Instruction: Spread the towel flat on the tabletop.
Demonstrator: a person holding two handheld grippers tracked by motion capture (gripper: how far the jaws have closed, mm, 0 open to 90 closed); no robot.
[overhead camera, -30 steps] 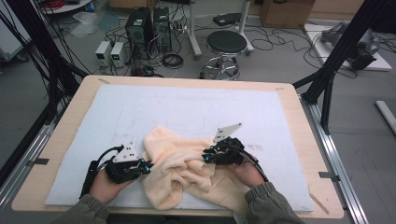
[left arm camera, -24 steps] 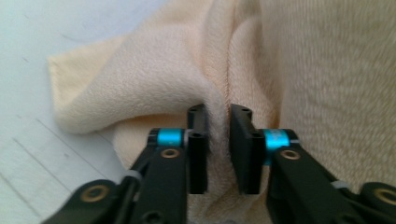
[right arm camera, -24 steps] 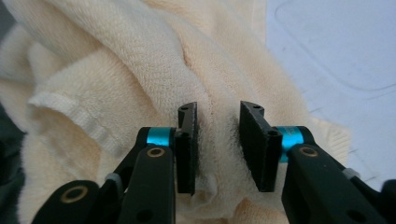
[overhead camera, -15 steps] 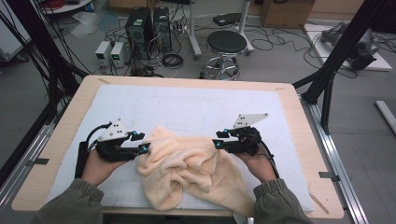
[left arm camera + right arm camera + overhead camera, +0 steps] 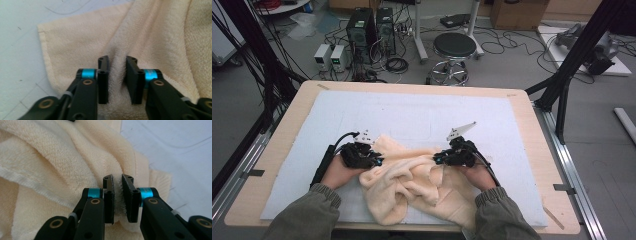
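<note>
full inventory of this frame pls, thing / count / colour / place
towel: 1, cream, crumpled at the near middle of the mat
mat: 1, pale blue-white, covers most of the table top
table: 1, light wood, centre of the high view
stool: 1, black seat on a chrome base, floor beyond the table
computer towers: 2, black, floor beyond the table at left
small boxes: 2, light grey, floor beside the towers
cardboard box: 1, brown, floor at the far right
left claw: 1, black with blue bands, pinching a towel fold near its left edge
right claw: 1, black with blue bands, pinching a towel fold near its right edge
sleeves: 2, olive green, bottom edge
</note>
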